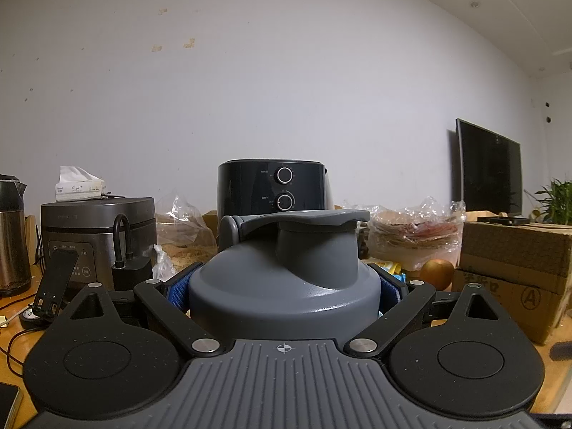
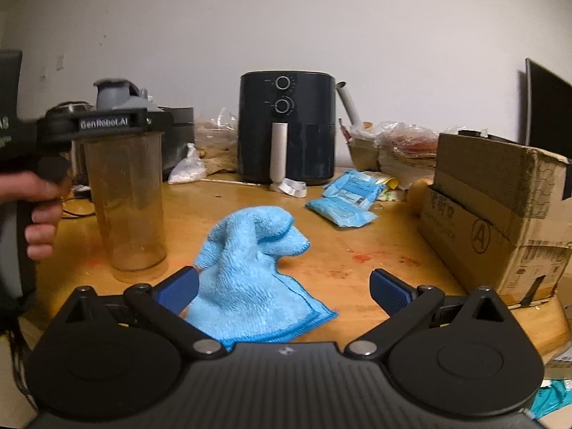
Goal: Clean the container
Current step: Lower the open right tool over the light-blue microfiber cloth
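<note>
1. Grey lid (image 1: 286, 271) of the bottle (image 2: 125, 203) sits clamped between the blue pads (image 1: 177, 291) of the left claw (image 1: 284, 291); the bottle stands upright on the table (image 2: 357, 250).
2. Right claw (image 2: 284, 286) is released, jaws spread wide, nothing between them.
3. Cloth (image 2: 250, 271) lies crumpled on the table directly ahead of the right claw, touching or just beside its left pad (image 2: 178, 289).
4. Bottle stands ahead and left of the right claw, near the cloth.
5. Risk: the left grip is on the lid only. A loose lid may separate if the bottle is lifted.
6. Risk: closing on a thin cloth edge may drop it; take the raised fold.
7. Risk: a wide swing left may strike the bottle.
</note>
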### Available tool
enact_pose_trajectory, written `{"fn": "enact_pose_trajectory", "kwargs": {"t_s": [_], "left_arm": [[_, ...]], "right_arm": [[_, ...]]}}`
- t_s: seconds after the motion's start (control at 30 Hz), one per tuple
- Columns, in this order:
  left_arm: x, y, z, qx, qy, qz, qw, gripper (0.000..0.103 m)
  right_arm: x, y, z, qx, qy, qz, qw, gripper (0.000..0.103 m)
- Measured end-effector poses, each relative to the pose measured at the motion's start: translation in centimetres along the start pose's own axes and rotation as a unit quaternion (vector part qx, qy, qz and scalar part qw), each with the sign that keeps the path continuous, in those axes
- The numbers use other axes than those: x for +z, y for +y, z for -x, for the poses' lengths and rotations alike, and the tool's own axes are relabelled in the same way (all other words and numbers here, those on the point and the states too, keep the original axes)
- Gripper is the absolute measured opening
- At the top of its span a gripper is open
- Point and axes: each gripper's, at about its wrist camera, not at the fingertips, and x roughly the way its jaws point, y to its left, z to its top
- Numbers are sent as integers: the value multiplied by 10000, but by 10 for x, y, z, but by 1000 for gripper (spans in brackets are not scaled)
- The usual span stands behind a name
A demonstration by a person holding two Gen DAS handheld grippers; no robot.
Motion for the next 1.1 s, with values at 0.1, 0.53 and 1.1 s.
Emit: {"fn": "enact_pose_trajectory", "kwargs": {"t_s": [0.1, 0.53, 1.1], "left_arm": [[0, 0, 0, -2, -8, 1, 10000, 95], [0, 1, 0, -7, -9, 7, 10000, 95], [0, 3, 0, -16, -8, 2, 10000, 95]], "right_arm": [[3, -2, -2, 178, 15, 78, 9998, 103], [14, 2, -15, 680, 644, 384, 9949, 103], [36, 0, -33, 984, 862, 428, 9905, 103]]}}
